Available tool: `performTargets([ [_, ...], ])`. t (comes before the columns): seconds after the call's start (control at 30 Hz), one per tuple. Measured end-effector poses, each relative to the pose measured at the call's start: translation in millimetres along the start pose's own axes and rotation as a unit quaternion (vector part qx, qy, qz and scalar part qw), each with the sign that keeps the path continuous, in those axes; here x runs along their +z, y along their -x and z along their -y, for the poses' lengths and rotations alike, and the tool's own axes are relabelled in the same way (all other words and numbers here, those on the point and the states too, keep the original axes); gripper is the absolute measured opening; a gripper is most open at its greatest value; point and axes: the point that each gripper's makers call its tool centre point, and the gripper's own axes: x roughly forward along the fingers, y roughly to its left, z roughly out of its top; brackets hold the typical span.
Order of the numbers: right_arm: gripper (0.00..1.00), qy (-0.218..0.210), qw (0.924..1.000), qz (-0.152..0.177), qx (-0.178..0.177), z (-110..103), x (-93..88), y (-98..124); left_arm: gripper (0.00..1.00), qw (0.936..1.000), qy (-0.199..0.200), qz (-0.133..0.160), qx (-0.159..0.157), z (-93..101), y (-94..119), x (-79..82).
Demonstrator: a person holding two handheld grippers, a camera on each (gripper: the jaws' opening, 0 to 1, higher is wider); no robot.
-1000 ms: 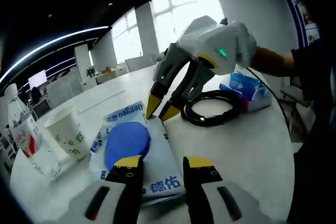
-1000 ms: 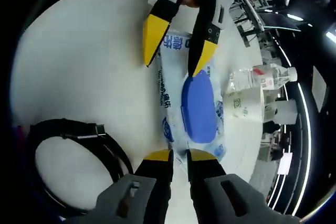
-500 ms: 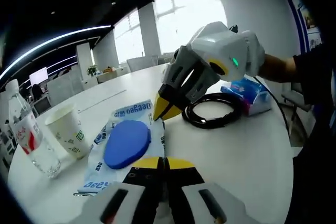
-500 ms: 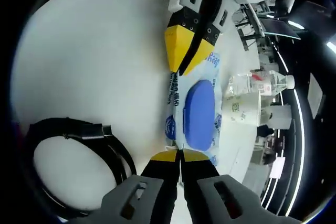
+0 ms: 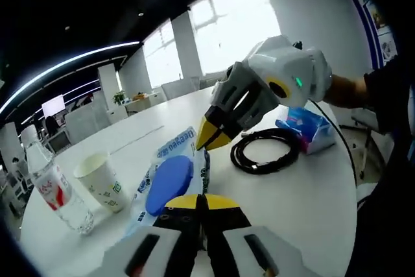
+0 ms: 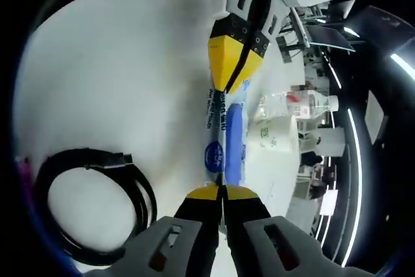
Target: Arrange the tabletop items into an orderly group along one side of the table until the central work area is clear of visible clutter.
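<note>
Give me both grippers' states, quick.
Left gripper: shut on one end of the white-and-blue wet-wipes pack with blue oval lid.
Right gripper: shut on its other end.

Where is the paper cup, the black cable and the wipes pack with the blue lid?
White paper cup (image 5: 102,182), left gripper view, on its side wall.
Coiled black cable (image 5: 264,154), left gripper view, on the loop.
Wet-wipes pack with blue lid (image 5: 170,175), left gripper view, on the lid.

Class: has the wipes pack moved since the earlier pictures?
Yes. The wipes pack has tipped up on edge off the table, pinched between both tongs; the cable coil lies as before.
</note>
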Motion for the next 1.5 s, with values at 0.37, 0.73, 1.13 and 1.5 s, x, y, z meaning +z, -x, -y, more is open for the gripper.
performTargets([
  [0.37, 0.00, -0.001, 0.9989, -0.020, -0.042, 16, -4.3, 22, 0.00, 0.9998, -0.011, 0.017, 0.001, -3.6, 1, 21.1],
  [0.73, 0.00, -0.021, 0.9957, -0.045, -0.078, 33, -12.2, 46, 0.00, 0.9989, -0.035, 0.030, -0.006, -6.2, 0, 49.1],
  [1.13, 0.00, -0.063, 0.9875, -0.082, -0.119, 53, -34.5, 71, 0.00, 0.9964, -0.066, 0.048, -0.025, -15.0, -7, 88.2],
  [1.5, 0.00, -0.090, 0.9793, -0.121, -0.135, 56, -53.0, 77, 0.00, 0.9958, -0.073, 0.037, -0.042, -28.8, -25, 105.2],
])
